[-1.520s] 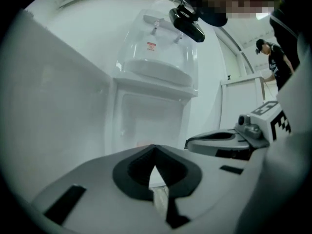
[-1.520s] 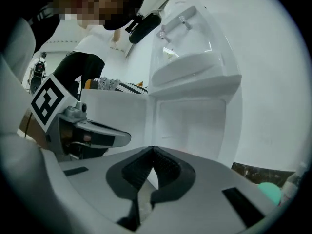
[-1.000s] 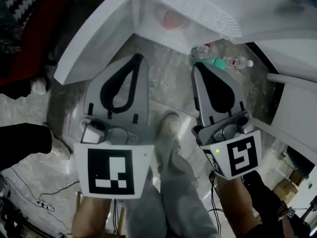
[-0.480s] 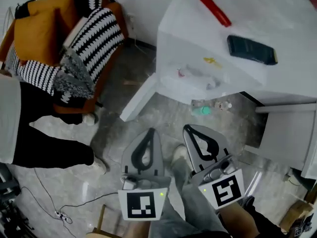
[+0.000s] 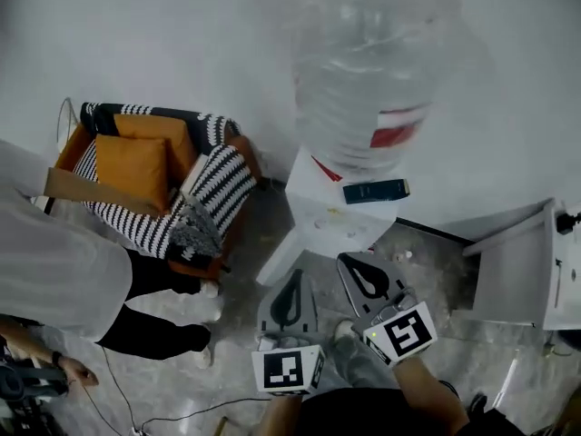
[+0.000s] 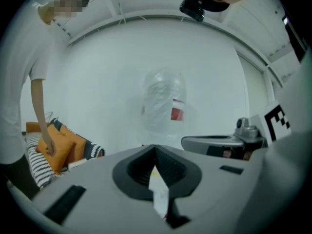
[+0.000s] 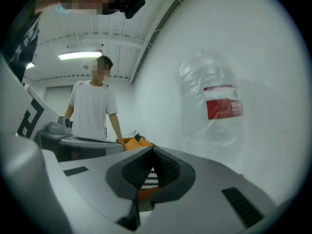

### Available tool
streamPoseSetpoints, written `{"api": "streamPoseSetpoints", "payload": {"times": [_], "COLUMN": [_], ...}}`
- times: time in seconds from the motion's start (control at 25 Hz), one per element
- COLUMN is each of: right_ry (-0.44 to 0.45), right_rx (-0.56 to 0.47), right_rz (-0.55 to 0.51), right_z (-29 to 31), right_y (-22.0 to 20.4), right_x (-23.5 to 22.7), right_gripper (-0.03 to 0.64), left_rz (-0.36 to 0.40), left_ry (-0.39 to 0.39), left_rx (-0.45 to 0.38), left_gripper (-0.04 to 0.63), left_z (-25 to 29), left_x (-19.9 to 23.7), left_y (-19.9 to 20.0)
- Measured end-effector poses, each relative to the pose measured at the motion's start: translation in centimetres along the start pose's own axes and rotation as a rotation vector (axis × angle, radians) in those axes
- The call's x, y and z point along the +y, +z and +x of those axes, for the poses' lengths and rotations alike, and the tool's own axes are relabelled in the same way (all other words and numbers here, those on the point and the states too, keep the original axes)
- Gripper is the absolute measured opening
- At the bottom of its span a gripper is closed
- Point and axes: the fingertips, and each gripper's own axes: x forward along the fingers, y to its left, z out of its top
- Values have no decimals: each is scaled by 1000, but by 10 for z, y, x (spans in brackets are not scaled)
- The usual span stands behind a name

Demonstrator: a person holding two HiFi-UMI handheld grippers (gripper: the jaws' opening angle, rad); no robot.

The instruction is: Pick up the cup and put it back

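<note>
No cup shows in any view. A white water dispenser (image 5: 331, 216) with a big clear bottle (image 5: 372, 89) on top stands ahead of me. In the head view my left gripper (image 5: 295, 275) and right gripper (image 5: 346, 260) hang side by side low over the floor, short of the dispenser's base. Both are shut, with nothing between the jaws. The left gripper (image 6: 156, 147) points toward the bottle (image 6: 163, 104) in its own view. The right gripper (image 7: 153, 150) looks past the bottle (image 7: 214, 106) at its right.
A dark flat object (image 5: 377, 191) and a red one lie on the dispenser top. Its lower door (image 5: 277, 262) swings open to the left. An armchair (image 5: 150, 189) with orange cushions stands left, beside a person (image 5: 64, 271) in white. White furniture (image 5: 513, 266) stands right. Cables (image 5: 136, 402) lie on the floor.
The head view has lifted from the floor and the dispenser's open lower compartment to the whole dispenser and bottle. Both grippers now look smaller and lower in the frame, still shut.
</note>
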Motion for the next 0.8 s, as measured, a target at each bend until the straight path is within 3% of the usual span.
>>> {"api": "streamPoseSetpoints", "payload": {"times": [0.24, 0.48, 0.8], "right_ry": [14, 29, 93], "right_rx": [-60, -68, -124], "right_rz": [-7, 53, 27], "right_z": [-41, -61, -55], "right_y": [48, 46, 67], "right_x": [-9, -22, -18], "right_gripper": [9, 9, 11], "left_rz": [-4, 14, 55], "left_ry": [-22, -22, -15], "left_rx": [-22, -35, -70], "left_gripper": [14, 14, 14], "left_z": [-14, -18, -18], "left_x": [-42, -62, -74], "left_y": [36, 51, 69]}}
